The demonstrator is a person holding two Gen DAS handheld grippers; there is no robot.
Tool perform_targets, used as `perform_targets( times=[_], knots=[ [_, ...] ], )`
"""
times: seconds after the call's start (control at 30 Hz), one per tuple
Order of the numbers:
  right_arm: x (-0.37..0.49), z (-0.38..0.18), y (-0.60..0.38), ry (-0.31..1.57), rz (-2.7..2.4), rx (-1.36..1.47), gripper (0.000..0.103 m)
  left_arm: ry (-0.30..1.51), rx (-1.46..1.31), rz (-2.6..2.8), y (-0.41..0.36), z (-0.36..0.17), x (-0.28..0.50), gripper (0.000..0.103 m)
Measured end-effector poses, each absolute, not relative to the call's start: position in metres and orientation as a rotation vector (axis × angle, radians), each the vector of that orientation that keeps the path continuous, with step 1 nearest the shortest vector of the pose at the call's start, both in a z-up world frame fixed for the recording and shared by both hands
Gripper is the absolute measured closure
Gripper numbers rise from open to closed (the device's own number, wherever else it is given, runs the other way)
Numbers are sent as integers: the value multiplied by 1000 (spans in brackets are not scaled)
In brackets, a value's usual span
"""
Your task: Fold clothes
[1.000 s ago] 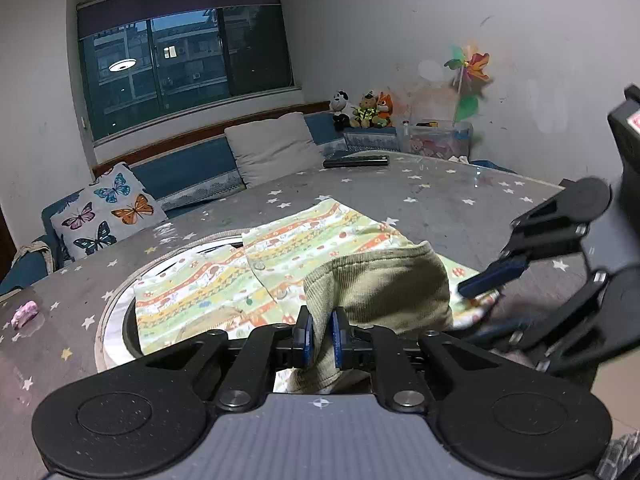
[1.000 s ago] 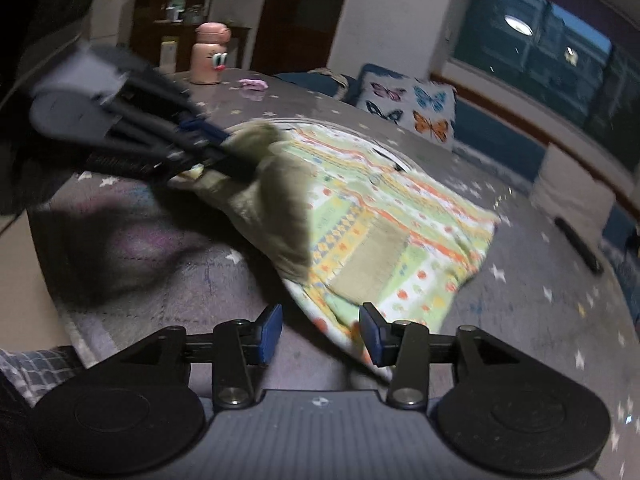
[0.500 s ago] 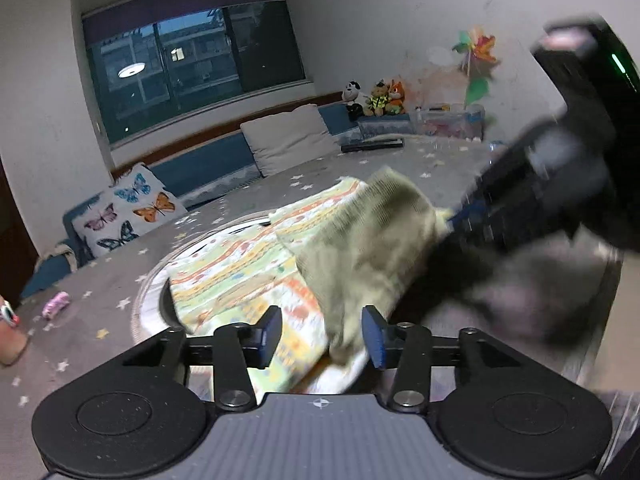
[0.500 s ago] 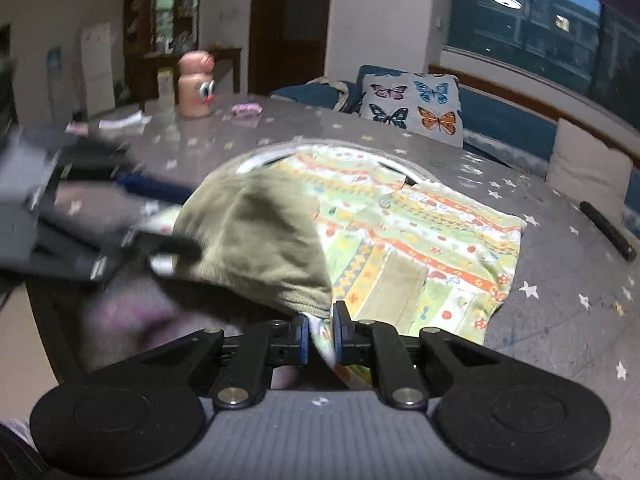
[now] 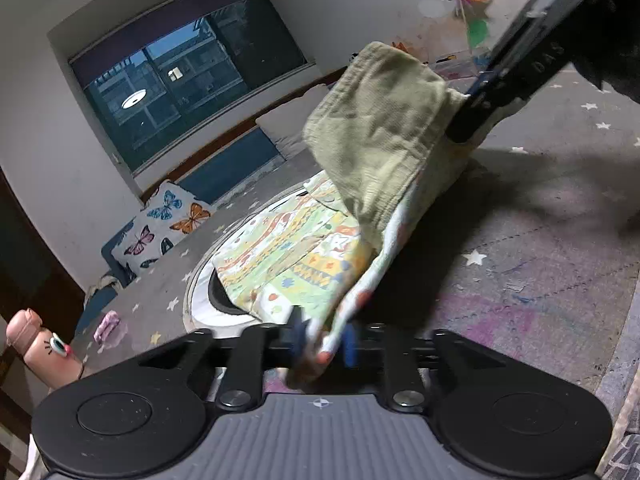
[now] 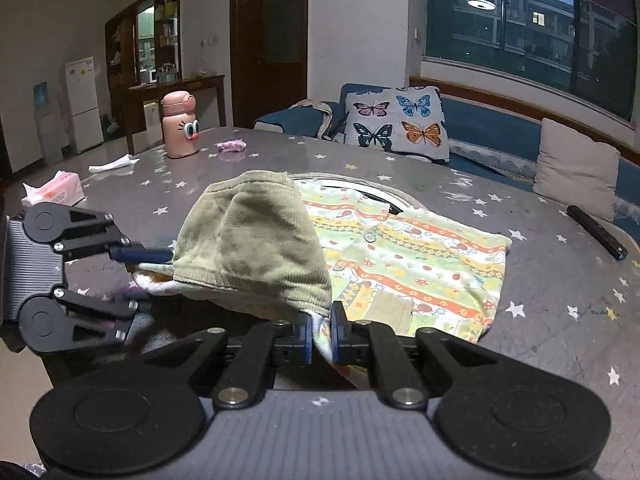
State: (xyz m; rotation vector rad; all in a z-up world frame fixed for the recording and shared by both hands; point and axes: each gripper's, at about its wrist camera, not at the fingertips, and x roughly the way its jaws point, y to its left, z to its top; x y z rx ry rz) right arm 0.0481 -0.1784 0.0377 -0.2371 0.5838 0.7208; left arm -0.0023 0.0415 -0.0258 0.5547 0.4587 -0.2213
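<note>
The left gripper point(image 5: 322, 340) is closing on a blurred fold of the patterned shirt point(image 6: 408, 264) at the table's near edge; its pads already pinch the cloth, though the smear hides the hem. The right gripper point(image 6: 320, 334) is clamped on a second spot of that hem, and the shirt's olive lining point(image 6: 256, 240) is lifted between the two, covering part of the garment, whose far half lies flat across the round inset at the centre of the table point(image 6: 560, 320). Toward the far left edge stand one pink bottle point(image 6: 179, 126), one tissue pack point(image 6: 54, 190) and one purple scrap point(image 6: 231, 145); a dark remote point(image 6: 596, 232) lies at the right edge, two cushions beyond.
</note>
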Motion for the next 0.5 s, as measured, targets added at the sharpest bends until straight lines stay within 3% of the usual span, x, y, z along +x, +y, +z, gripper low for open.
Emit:
perform_targets(
  times=[0.5],
  knots=[
    [-37,77,-221,515,802,-248,101,439,412,-277,53,40,-96,94]
  ],
)
